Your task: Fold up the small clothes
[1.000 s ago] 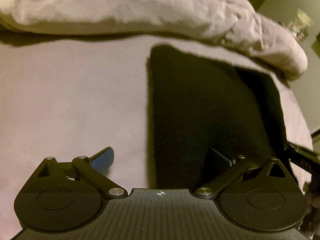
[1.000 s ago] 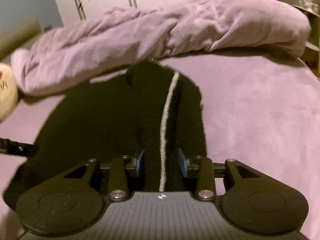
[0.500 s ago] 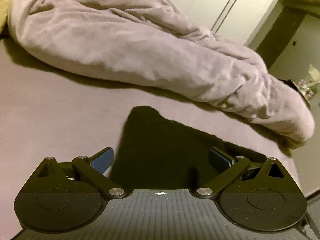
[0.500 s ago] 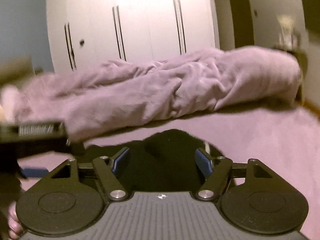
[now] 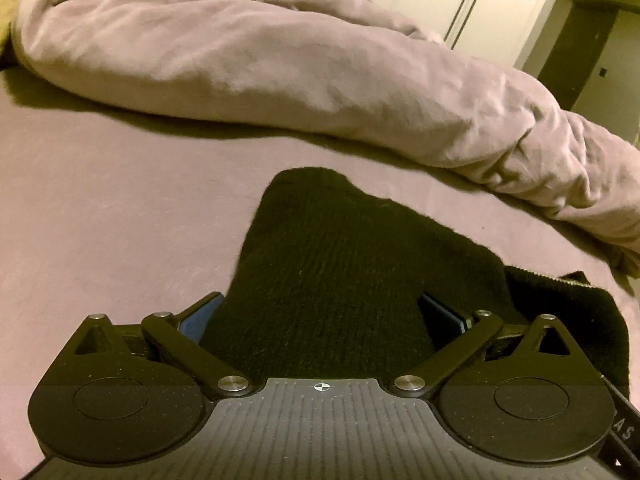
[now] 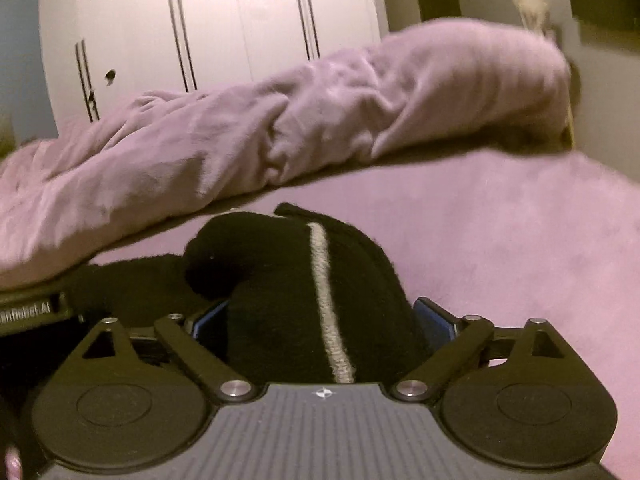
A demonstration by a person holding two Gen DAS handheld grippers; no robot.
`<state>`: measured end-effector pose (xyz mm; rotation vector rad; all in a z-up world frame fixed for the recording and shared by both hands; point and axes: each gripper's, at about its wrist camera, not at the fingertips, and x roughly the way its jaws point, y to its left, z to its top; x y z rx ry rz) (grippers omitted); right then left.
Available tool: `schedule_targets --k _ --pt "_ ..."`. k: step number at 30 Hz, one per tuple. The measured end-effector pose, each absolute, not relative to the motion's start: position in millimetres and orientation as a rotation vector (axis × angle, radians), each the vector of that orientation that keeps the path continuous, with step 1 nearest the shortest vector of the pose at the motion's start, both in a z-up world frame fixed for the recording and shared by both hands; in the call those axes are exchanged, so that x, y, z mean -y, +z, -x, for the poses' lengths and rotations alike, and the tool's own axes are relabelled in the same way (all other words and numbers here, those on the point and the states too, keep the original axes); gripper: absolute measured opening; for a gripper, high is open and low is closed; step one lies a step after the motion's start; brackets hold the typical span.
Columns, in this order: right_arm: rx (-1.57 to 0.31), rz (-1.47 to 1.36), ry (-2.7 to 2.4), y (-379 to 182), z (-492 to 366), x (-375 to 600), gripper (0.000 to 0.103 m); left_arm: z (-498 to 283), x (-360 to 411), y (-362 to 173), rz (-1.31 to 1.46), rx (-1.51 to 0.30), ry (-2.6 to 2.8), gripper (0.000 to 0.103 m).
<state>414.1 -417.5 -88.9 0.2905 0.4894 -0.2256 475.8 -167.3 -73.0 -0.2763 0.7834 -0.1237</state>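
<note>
- Left wrist view: left gripper [image 5: 320, 314] spread wide, blue pads [image 5: 200, 316] far apart, gripping nothing.
- Black knit garment [image 5: 340, 264] bunched between the two fingers, reaching up to the gripper body and rising to a rounded peak ahead – draped over the mauve bed sheet [image 5: 112, 208].
- Whether the pads touch the fabric at their inner faces: cannot tell; right pad largely dark against the cloth.
- Further part of the same garment spilling off to the right behind the right finger linkage, a thin pale edge showing near its top.
- Rumpled mauve duvet [image 5: 280, 60] heaped across the far side of the bed, apart from the garment.
- White wardrobe doors [image 5: 480, 8] behind the duvet, dark vertical gaps between them.
- Sliver of another black tool at the bottom right edge, with pale lettering too small to read.

- Right wrist view: right gripper [image 6: 322, 322] likewise opened wide, blue pads [image 6: 434, 318] either side of the cloth, not clamped.
- Black garment [image 6: 280, 292] humped between the fingers, a pale stripe [image 6: 326, 308] running down its middle towards the gripper body.
- Rolled, rounded fold of the fabric left of the stripe; flatter black cloth trailing away to the left.
- Garment lying on the mauve sheet [image 6: 520, 240], duvet [image 6: 280, 128] piled just beyond it – somewhat blurred.
- White wardrobe [image 6: 240, 20] with long dark handles in the background.
- Edge of the other gripper [image 6: 32, 308] at the left margin, partly readable lettering on it, beside the trailing cloth.
</note>
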Motion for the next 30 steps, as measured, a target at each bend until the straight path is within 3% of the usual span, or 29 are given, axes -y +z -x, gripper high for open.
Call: schedule_targets --k 6,13,20,22,25,30 --pt "-0.544 -0.391 -0.184 -73.1 -406.4 427.0 0.098 -471.4 140.6 -56.4 0.403 -0.877 -0.170 0.103" --pt "-0.748 -0.540 -0.012 -63.7 -356.8 460.7 0.098 -448.2 80.3 -27.6 0.383 -1.058 -0.323 0.103" --pt "-0.857 -0.609 0.127 -74.4 -352.8 480.9 0.098 -458.2 82.2 -40.2 0.439 -1.225 -0.490 0.103" --pt "-0.870 -0.673 0.163 -79.9 -361.7 483.6 0.093 -462.9 85.8 -53.4 0.540 -1.287 -0.511 0.103" --pt "-0.876 -0.700 0.192 -81.4 -368.0 479.0 0.077 -462.4 89.9 -56.1 0.574 -1.274 -0.506 0.103" --pt "-0.894 -0.739 0.230 -92.3 -378.2 485.0 0.076 -474.4 85.6 -83.2 0.680 -1.303 -0.551 0.103"
